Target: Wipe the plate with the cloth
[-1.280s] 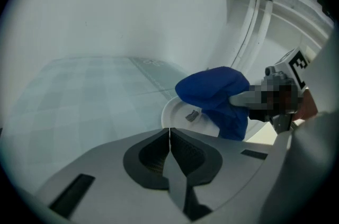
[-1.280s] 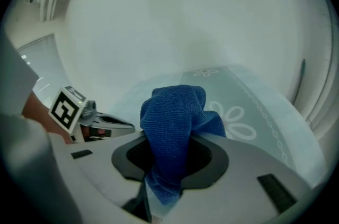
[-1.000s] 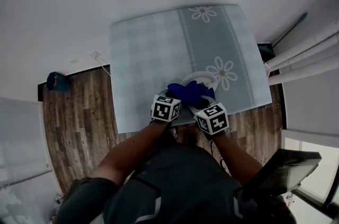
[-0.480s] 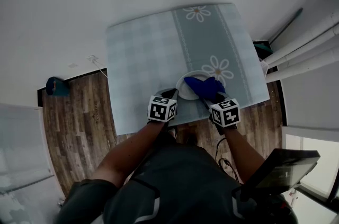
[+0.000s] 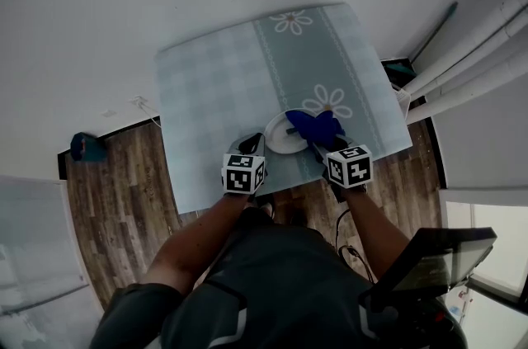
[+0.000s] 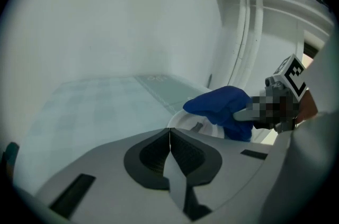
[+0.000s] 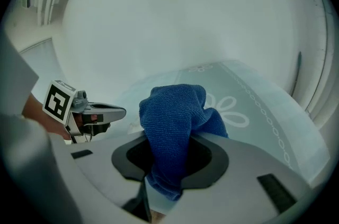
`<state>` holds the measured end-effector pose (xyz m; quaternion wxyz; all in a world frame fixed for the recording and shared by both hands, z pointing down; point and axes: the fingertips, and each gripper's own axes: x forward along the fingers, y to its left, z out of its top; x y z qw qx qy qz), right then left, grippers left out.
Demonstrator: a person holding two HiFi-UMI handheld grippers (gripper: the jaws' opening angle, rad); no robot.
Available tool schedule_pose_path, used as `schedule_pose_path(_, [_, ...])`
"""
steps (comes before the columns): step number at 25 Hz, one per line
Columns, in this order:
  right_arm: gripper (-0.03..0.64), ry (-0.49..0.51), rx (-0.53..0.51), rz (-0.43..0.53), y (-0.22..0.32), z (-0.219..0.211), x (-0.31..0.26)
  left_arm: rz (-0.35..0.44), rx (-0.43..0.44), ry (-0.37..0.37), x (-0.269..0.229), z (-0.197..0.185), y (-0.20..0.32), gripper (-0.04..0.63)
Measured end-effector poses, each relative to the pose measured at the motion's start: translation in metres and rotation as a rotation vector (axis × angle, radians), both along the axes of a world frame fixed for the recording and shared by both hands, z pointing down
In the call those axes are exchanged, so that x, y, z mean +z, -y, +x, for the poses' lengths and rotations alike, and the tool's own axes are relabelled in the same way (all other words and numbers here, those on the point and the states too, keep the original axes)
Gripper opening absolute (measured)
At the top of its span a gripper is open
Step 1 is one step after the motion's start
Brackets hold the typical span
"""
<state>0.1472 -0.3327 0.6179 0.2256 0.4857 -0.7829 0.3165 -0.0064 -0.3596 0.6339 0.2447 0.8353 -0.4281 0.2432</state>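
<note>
Wiping in progress: right tool [image 7: 169,157] grasps cloth [image 7: 175,112] over plate [image 5: 279,143] near table [image 5: 206,91] edge; left tool [image 6: 169,135], clenched empty, sits beside the rim, probably steadying it.

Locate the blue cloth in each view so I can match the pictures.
Head view: blue cloth right of centre, over the white plate, ahead of the right gripper.
Left gripper view: right of centre, above the plate.
Right gripper view: centre, pinched in that gripper's jaws.
Shared landmark: the tablecloth's daisy stripe.
</note>
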Motion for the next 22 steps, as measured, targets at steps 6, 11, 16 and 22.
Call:
schedule_pose_path(6, [0.133, 0.080, 0.025, 0.135, 0.001, 0.001, -0.049, 0.165, 0.085, -0.037, -0.052, 0.016, -0.008, 0.011])
schedule_pose_path(11, [0.133, 0.105, 0.035, 0.228, -0.009, 0.009, -0.091, 0.212, 0.036, -0.197, -0.104, 0.016, -0.019, 0.009])
schedule_pose_path(16, [0.133, 0.140, 0.042, 0.311, -0.029, 0.016, -0.129, 0.306, 0.039, -0.259, -0.155, 0.017, -0.037, 0.009])
schedule_pose_path(22, [0.133, 0.183, 0.019, 0.387, -0.058, 0.019, -0.167, 0.379, 0.045, -0.290, -0.201, 0.018, -0.067, 0.009])
